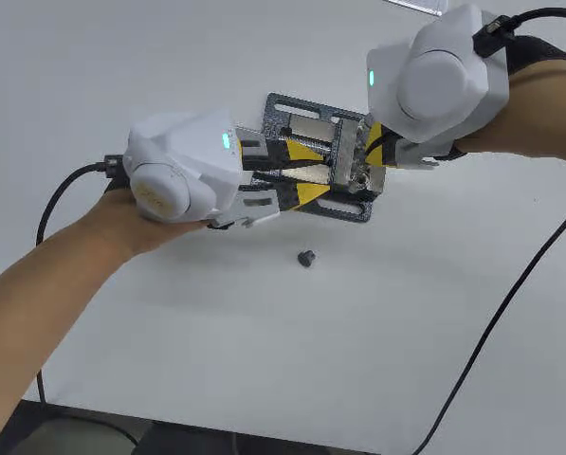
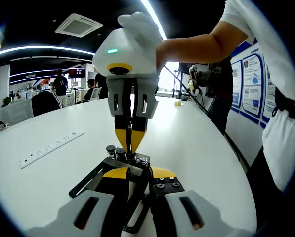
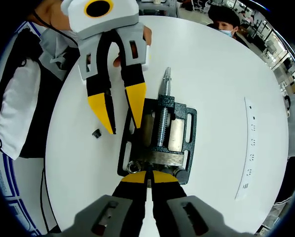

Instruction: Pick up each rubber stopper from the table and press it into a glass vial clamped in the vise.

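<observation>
A dark grey vise (image 1: 306, 114) lies on the white table (image 1: 216, 332). Several small dark-topped vials (image 2: 110, 148) stand at its jaw end. My right gripper (image 1: 369, 173) comes down from above with its yellow jaws shut, tips right at the vials (image 3: 132, 167); whether anything sits between them is hidden. My left gripper (image 1: 306, 173) stands open with one jaw on each side of the vise's shiny screw (image 3: 161, 118). One loose dark rubber stopper (image 1: 306, 257) lies on the table just in front of the vise, also seen as stopper (image 3: 96, 133).
Black cables (image 1: 491, 322) trail from both grippers over the table. A white power strip (image 2: 51, 146) lies to the left. People and chairs are at the table's far side (image 2: 61, 86). The table's front edge (image 1: 264, 427) is near.
</observation>
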`<state>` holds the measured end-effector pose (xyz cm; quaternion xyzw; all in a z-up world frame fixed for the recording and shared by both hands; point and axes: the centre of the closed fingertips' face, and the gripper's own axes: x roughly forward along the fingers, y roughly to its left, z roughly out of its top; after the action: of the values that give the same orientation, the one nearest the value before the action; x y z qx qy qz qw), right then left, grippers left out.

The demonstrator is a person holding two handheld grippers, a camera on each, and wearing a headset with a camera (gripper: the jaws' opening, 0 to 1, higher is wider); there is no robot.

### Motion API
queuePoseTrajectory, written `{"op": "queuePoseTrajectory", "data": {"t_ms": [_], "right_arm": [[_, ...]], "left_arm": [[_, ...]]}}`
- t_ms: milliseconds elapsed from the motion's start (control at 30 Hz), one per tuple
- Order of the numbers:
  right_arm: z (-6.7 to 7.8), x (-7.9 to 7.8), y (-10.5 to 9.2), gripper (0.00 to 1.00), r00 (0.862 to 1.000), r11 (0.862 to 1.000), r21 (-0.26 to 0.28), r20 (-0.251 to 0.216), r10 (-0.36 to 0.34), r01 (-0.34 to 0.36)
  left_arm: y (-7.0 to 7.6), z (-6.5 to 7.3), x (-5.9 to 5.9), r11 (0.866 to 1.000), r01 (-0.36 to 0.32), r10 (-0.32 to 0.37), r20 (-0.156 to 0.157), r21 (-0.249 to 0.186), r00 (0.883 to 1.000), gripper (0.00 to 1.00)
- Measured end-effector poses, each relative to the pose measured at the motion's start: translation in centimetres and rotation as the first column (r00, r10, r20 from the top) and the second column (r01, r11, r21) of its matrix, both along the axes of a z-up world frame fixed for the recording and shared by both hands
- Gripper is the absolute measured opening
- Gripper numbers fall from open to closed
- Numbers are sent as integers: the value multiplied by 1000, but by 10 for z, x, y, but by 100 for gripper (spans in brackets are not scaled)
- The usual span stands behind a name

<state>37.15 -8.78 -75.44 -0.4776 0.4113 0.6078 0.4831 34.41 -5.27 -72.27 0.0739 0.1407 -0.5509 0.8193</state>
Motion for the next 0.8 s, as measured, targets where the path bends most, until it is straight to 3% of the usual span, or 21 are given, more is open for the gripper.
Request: {"op": "queuePoseTrajectory", "data": {"t_ms": [433,800], "right_arm": [[-1,1,0,2,1000,1000,-16,11,-6,7],[-1,1,1,2,1000,1000,-16,-6,-26,26]], "left_arm": [[-3,1,4,1000,-2,2,1,-1,1000,12],[-2,2,9,1000,-4,4,1,-3,1000,11]]}}
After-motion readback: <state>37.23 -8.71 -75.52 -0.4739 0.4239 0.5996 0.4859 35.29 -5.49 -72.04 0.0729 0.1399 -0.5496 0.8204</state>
